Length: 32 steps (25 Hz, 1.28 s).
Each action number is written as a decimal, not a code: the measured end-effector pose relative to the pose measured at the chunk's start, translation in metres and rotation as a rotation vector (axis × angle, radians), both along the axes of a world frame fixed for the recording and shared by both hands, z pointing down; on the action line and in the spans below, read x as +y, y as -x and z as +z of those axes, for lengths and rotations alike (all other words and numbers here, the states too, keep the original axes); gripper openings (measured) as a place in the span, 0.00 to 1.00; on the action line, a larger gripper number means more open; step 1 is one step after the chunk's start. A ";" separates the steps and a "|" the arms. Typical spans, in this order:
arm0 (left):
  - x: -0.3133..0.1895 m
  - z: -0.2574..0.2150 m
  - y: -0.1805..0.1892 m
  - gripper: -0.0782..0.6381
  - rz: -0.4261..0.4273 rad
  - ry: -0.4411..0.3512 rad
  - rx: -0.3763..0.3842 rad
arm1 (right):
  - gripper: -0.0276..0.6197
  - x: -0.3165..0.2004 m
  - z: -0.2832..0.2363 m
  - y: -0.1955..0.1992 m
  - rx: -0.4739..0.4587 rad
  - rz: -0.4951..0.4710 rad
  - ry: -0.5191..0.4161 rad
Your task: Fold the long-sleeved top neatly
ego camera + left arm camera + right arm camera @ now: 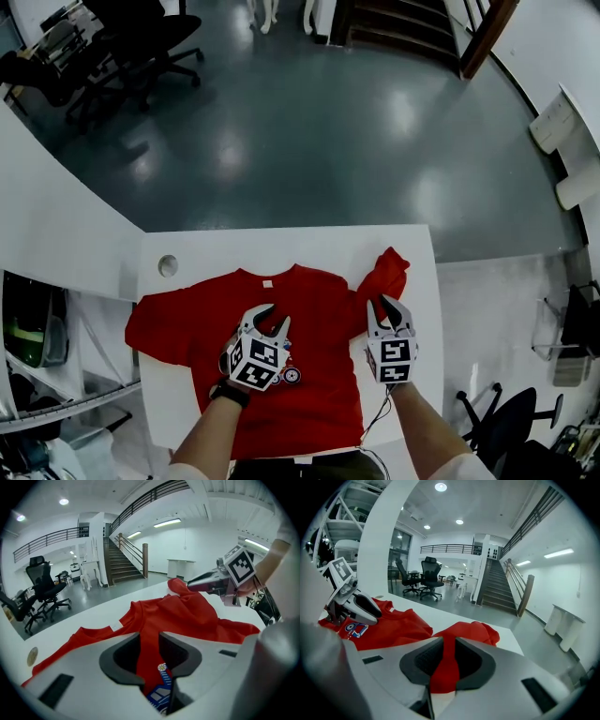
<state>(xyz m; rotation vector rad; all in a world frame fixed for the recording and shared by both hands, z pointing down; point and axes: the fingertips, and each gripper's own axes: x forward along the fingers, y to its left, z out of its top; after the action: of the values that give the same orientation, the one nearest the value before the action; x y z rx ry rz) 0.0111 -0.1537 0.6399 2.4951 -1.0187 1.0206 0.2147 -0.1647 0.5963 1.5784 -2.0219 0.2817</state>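
1. The red long-sleeved top (319, 300) lies front-up on the white table (206, 246) with its collar toward the far edge. The sleeve on the person's left (155, 328) is spread flat. The right sleeve (386, 272) is bunched in a raised heap near the table's right side.
2. The right gripper (386, 307) points forward and down at that heap. Its jaws are close together, with a strip of sleeve fabric pinched between the pads.
3. The left gripper (278, 316) hangs over the chest, tilted steeply down and angled to the right. Its jaws stand apart and clamp nothing; the cloth lies below them.
4. Both forearms reach in from the lower edge. The left forearm (211, 436) wears a dark wristband (230, 394).
5. The left gripper's marker cube hides most of the chest print (292, 375). The left forearm covers the top's lower corner, and the cuff inside the heap cannot be made out.
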 end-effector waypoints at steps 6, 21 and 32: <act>0.000 0.006 -0.003 0.28 -0.019 -0.005 -0.087 | 0.18 -0.023 0.001 -0.024 0.003 -0.044 0.011; 0.000 0.010 -0.001 0.27 -0.012 0.071 -0.073 | 0.18 -0.080 -0.010 -0.076 0.021 -0.053 -0.004; -0.001 0.011 0.001 0.27 -0.015 0.090 -0.068 | 0.20 -0.107 0.002 -0.111 0.003 -0.086 0.068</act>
<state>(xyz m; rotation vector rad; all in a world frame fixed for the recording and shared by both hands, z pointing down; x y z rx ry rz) 0.0097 -0.1545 0.6506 2.3924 -0.9868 1.1274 0.3257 -0.2718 0.5982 1.4454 -2.0497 0.3119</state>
